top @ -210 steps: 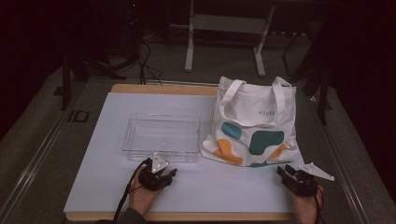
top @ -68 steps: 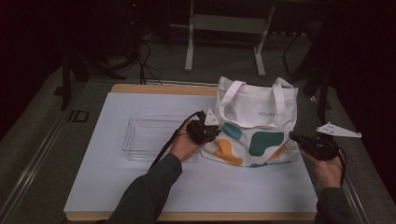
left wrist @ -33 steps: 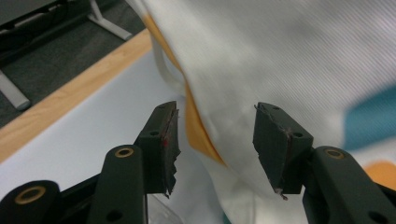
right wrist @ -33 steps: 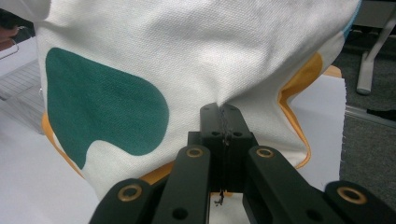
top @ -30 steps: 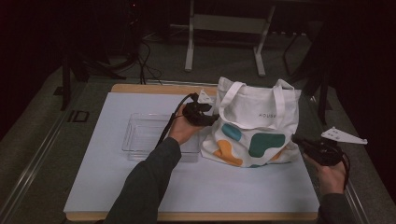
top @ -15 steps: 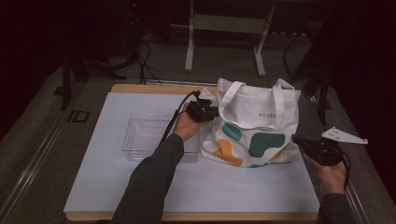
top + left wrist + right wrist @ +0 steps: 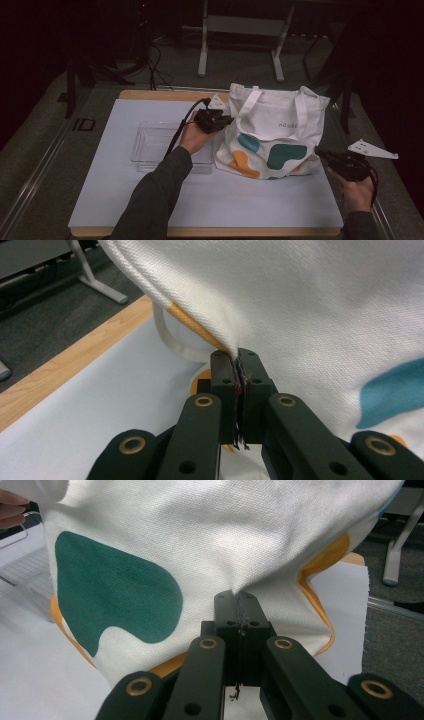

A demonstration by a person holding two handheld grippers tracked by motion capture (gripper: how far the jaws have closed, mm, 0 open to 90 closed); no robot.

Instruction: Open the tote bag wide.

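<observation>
A: What is hard to see from the high view?

B: The jaw tips. The left gripper (image 7: 226, 121) meets the upper left edge of the tote bag (image 7: 280, 137); the right gripper (image 7: 322, 152) meets its lower right side. There the pinch itself is too small to judge.

A: And the gripper views?

B: In the left gripper view the jaws have just been closing and now pinch a fold of white cloth (image 7: 235, 352). In the right gripper view the jaws are closed on cloth too (image 7: 240, 597).

A: Where is the bag?

B: It stands upright on the white table cover (image 7: 125, 190), handles up, printed side toward the person, just beside the clear tray (image 7: 150, 145). Its inside is hidden.
</observation>
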